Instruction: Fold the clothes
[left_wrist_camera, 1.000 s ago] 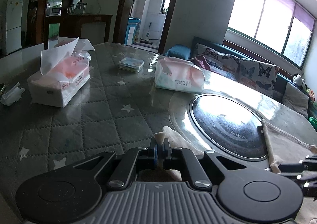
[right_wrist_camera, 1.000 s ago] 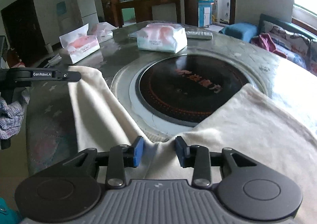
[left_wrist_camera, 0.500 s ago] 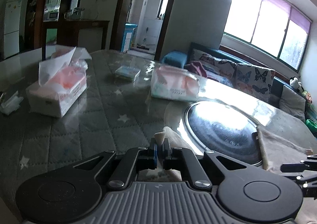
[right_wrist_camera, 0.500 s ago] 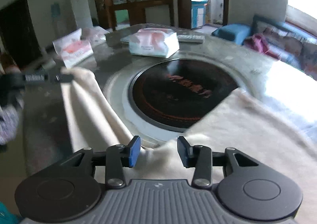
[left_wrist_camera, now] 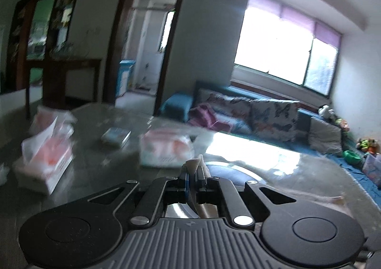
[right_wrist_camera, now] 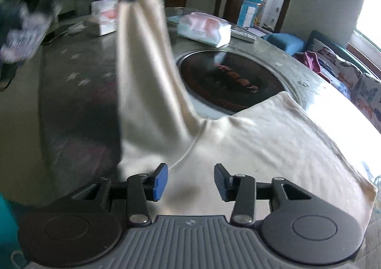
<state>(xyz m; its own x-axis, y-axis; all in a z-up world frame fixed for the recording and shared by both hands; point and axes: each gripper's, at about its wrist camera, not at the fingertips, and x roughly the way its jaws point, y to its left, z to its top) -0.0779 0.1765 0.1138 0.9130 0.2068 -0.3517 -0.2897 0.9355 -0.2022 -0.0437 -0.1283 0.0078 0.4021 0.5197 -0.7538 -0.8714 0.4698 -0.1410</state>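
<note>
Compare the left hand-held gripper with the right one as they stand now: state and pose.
The left hand-held gripper is shut on a corner of the cream garment; the right hand-held gripper is open and holds nothing. The left one is raised, pulling a tent of cloth up off the table; the right one sits low above the flat part of the garment. Both have blue pads and are over the same garment.

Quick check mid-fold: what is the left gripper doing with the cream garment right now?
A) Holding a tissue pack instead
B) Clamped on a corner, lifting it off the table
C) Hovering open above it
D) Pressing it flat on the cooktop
B: the left gripper is shut on a corner of the cream garment, which rises in a tall peak above the table.
</note>
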